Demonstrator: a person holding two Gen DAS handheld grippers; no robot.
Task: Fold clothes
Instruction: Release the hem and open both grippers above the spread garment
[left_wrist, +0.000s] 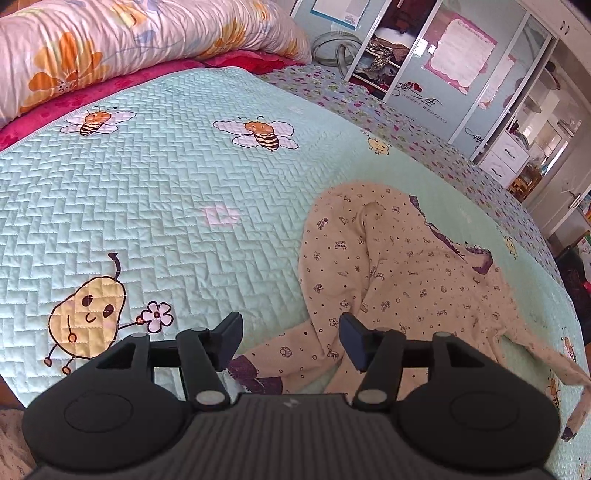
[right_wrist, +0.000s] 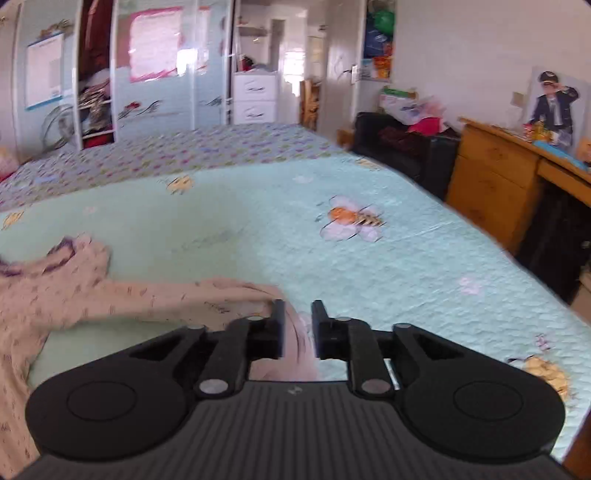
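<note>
R gripper pinches garment sleeve near bed edge; L gripper wide above cuff. Prob mid-fold; next needs L grip.

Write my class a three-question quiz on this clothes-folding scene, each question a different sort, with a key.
1. True or false: the left gripper is shut on the garment.
2. Which gripper has cloth between its fingers? A) left B) right
3. Fill in: the garment lies on a ____ printed with bees.

Key: 1 false, its jaws stand open above the cloth. 2 B. 3 quilt.
</note>
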